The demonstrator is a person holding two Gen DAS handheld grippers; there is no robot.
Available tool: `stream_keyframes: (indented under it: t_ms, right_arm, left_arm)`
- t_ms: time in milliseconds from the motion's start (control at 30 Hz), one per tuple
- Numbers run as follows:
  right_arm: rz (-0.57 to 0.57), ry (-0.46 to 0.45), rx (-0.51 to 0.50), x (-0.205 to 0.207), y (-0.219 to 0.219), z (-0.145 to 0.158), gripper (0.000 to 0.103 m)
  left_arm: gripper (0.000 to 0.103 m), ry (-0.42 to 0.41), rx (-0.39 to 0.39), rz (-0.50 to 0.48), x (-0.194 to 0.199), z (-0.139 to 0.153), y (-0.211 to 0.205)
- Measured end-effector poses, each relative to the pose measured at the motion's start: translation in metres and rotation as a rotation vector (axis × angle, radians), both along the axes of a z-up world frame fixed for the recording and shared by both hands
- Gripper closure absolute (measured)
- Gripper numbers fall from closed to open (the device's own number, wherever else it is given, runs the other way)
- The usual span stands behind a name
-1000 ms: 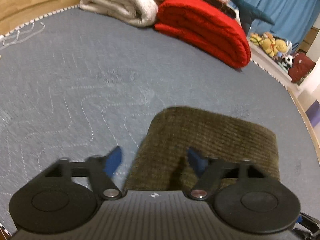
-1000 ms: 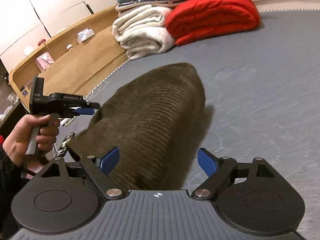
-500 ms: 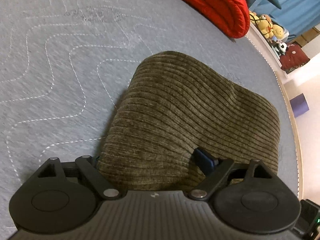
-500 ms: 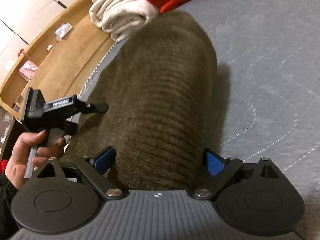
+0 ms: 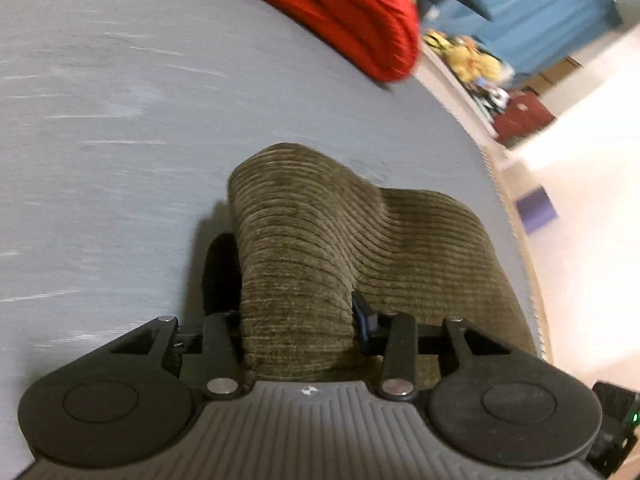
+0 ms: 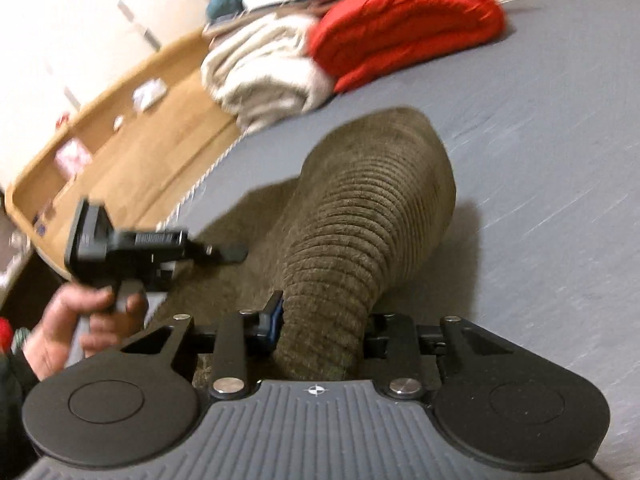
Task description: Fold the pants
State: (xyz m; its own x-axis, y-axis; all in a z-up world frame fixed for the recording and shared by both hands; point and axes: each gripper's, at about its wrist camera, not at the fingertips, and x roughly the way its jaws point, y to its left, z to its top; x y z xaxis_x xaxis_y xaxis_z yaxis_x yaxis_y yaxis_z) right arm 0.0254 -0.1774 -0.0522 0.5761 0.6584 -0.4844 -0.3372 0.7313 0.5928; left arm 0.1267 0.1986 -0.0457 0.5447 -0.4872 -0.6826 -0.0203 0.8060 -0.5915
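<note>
1. Left wrist view: left claw [image 5: 298, 320] closing on a bunched ridge of pants [image 5: 420, 248] lying on the bed [image 5: 100, 120].
2. Right claw [image 6: 322, 326] closing likewise.
3. Risk: thick corduroy may slip out, spoiling the fold.

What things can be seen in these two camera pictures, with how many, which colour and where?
pants: one, olive-brown corduroy, on the grey bed cover, a bunch of cloth between the jaws of each gripper
bed cover: one, grey, quilted, under everything
red blanket: one, red, folded, at the far edge of the bed
cream blanket: one, cream, folded, beside the red blanket
soft toys: several, mostly yellow, blurred, beyond the bed
curtain: one, blue, in the background
wooden ledge: one, light wood, along the bed, small blurred items on it
left gripper: black, closing on the pants
right gripper: black, closing on the pants
hand: one, holding the left gripper's handle
</note>
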Motion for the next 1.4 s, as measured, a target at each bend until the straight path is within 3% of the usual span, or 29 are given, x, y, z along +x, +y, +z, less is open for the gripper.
stream_keyframes:
  t_ms: [333, 400, 467, 533, 567, 600, 633, 700, 767, 867, 1000, 1100, 1167, 1233, 1267, 1333, 1400]
  right_arm:
    - [-0.158, -0.040, -0.136, -0.010, -0.133, 0.037, 0.069]
    - [-0.182, -0.044, -0.164, -0.014, -0.152, 0.027, 0.069]
    - [-0.209, 0.008, -0.173, -0.016, -0.167, 0.003, 0.065]
    - [-0.241, 0.109, -0.205, -0.014, -0.178, -0.026, 0.053]
    - [-0.251, 0.154, -0.240, -0.014, -0.181, -0.039, 0.050]
    - [-0.255, 0.165, -0.272, -0.016, -0.182, -0.043, 0.040]
    - [-0.259, 0.136, -0.298, -0.019, -0.181, -0.040, 0.033]
    - [-0.269, 0.057, -0.356, -0.026, -0.180, -0.029, 0.031]
    - [-0.319, -0.003, -0.382, -0.032, -0.184, -0.020, 0.030]
    - [-0.388, -0.101, -0.368, -0.037, -0.189, -0.001, 0.030]
    - [-0.302, -0.185, -0.323, -0.042, -0.185, 0.009, 0.030]
    - [-0.191, -0.204, -0.376, -0.046, -0.166, 0.003, 0.031]
    - [-0.107, -0.231, -0.473, -0.047, -0.148, -0.003, 0.031]
    - [-0.005, -0.180, -0.574, -0.041, -0.127, -0.012, 0.031]
    - [0.058, -0.115, -0.625, -0.039, -0.122, -0.024, 0.031]
    - [0.131, -0.125, -0.720, -0.044, -0.108, -0.035, 0.032]
    - [0.125, -0.105, -0.712, -0.039, -0.108, -0.031, 0.032]
  left_arm:
    - [0.056, -0.061, -0.044, -0.228, 0.030, -0.002, -0.145]
    - [0.050, -0.036, -0.005, -0.252, 0.035, -0.008, -0.164]
    - [0.048, -0.014, 0.069, -0.263, 0.035, -0.013, -0.176]
    - [0.034, -0.032, 0.130, -0.270, 0.031, -0.010, -0.183]
    - [0.031, -0.065, 0.174, -0.262, 0.028, -0.004, -0.184]
    - [0.028, -0.097, 0.209, -0.257, 0.026, 0.001, -0.183]
    - [0.027, -0.126, 0.248, -0.252, 0.022, 0.006, -0.182]
    - [0.027, -0.164, 0.305, -0.226, 0.014, 0.013, -0.172]
    - [0.028, -0.195, 0.304, -0.204, 0.007, 0.021, -0.161]
    - [0.046, -0.270, 0.261, -0.257, -0.009, 0.037, -0.161]
    - [0.061, -0.382, 0.300, -0.467, -0.038, 0.042, -0.181]
    - [0.061, -0.442, 0.377, -0.639, -0.058, 0.034, -0.206]
    - [0.062, -0.369, 0.461, -0.681, -0.055, 0.014, -0.218]
    - [0.070, -0.276, 0.538, -0.672, -0.044, -0.009, -0.220]
    - [0.070, -0.268, 0.547, -0.683, -0.041, -0.014, -0.220]
    - [0.070, -0.254, 0.526, -0.677, -0.037, -0.013, -0.219]
    - [0.070, -0.243, 0.501, -0.662, -0.036, -0.010, -0.218]
